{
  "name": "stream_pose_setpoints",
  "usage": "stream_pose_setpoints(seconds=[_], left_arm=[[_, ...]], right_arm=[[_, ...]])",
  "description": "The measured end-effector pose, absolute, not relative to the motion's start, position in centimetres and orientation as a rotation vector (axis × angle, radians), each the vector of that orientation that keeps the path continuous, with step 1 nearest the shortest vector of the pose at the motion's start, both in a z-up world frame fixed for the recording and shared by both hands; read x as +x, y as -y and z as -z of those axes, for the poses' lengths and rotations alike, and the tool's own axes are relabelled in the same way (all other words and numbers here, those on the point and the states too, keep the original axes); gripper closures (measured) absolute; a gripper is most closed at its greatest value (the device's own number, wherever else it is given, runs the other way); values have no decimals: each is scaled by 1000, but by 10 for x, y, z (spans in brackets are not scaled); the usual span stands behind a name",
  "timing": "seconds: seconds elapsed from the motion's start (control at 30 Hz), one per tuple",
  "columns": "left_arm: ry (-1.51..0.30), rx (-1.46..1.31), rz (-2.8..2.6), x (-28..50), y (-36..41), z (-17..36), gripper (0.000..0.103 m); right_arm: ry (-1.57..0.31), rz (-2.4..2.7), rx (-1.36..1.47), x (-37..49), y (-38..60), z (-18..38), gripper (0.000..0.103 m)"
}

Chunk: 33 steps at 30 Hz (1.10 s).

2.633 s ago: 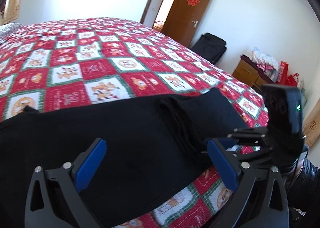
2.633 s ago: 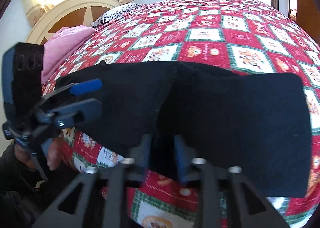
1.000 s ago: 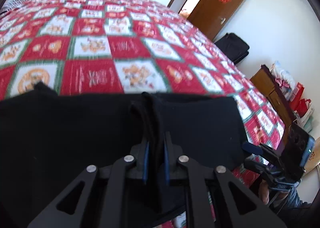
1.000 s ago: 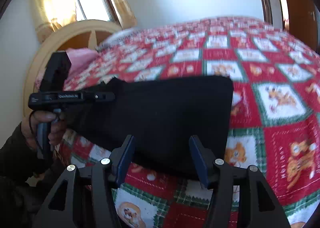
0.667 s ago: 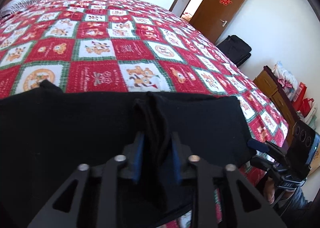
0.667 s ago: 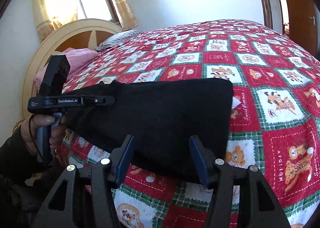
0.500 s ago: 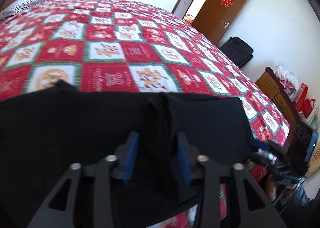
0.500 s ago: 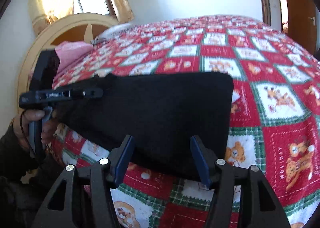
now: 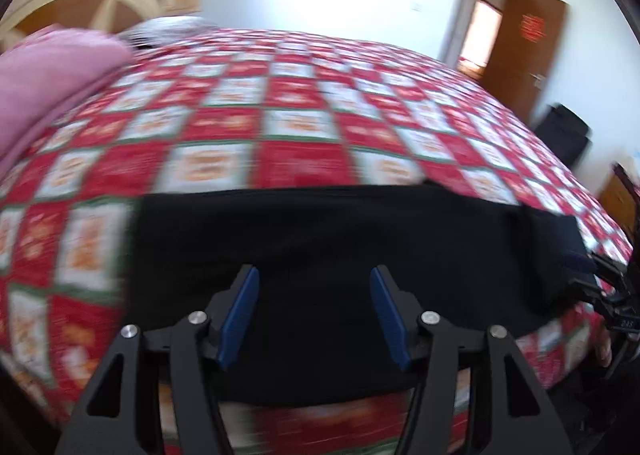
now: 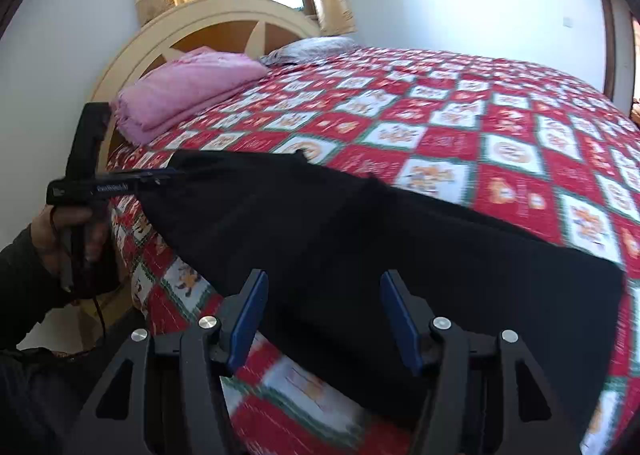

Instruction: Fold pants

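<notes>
Black pants (image 9: 340, 255) lie folded in a long strip along the near edge of the bed. In the left wrist view my left gripper (image 9: 314, 315) hangs over the strip near its left end. Its jaws are opening and its blue pads (image 9: 240, 315) press on nothing. The right wrist view shows the left gripper (image 10: 168, 174) side-on at the pants' (image 10: 360, 239) left end, held by a hand (image 10: 68, 231). My right gripper (image 10: 324, 319) stands open over the strip's near edge, nothing between its fingers. It also shows at the pants' right end (image 9: 580, 271).
A red, green and white patchwork quilt (image 10: 500, 143) covers the bed. A folded pink blanket (image 10: 188, 87) and a grey pillow (image 10: 312, 47) lie by the cream headboard (image 10: 208, 19). A brown door (image 9: 528, 55) and black suitcase (image 9: 564, 139) stand at the right.
My left gripper let go of the fold at the pants' middle, opened wide and swung left toward the headboard end. The right gripper stayed open and shifted left along the near edge.
</notes>
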<state>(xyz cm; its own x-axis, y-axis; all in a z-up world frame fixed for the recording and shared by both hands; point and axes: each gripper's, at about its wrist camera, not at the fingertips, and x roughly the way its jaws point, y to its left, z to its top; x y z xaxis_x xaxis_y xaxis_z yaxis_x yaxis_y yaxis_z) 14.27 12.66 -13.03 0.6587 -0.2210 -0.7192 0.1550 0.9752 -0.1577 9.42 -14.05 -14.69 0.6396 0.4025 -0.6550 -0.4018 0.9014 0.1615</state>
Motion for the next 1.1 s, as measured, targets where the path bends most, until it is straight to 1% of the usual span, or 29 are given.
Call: stream_pose_setpoints(seconds=[0.17, 0.23, 0.5, 0.57, 0.6, 0.7, 0.87, 0.9, 0.93, 0.97, 1.03, 1.1], left_arm=[[-809, -154, 66, 144, -190, 141, 42], [-827, -201, 53, 149, -205, 152, 42], [-824, -285, 82, 161, -210, 166, 42], [-819, -274, 94, 159, -205, 166, 43], [-819, -268, 102, 158, -203, 165, 46], [-817, -251, 104, 160, -200, 166, 46], [-802, -359, 168, 168, -217, 173, 46], [-804, -385, 176, 168, -220, 173, 49], [-811, -394, 173, 168, -221, 171, 57], [-815, -391, 171, 166, -221, 169, 60], [-808, -355, 157, 162, -216, 163, 71], [-802, -333, 150, 158, -214, 161, 75]], right_arm=[[-828, -475, -21, 110, 117, 170, 43], [-815, -463, -60, 108, 111, 169, 42], [-765, -484, 35, 93, 127, 160, 42], [-769, -481, 47, 91, 130, 161, 42], [-771, -478, 51, 91, 131, 162, 42], [-774, -476, 53, 91, 131, 164, 42], [-772, -477, 46, 90, 130, 165, 42], [-772, -476, 47, 90, 130, 165, 42], [-772, -474, 48, 89, 130, 165, 42], [-770, -470, 50, 89, 131, 165, 42], [-767, -466, 57, 89, 133, 164, 42], [-772, -464, 70, 90, 135, 166, 42]])
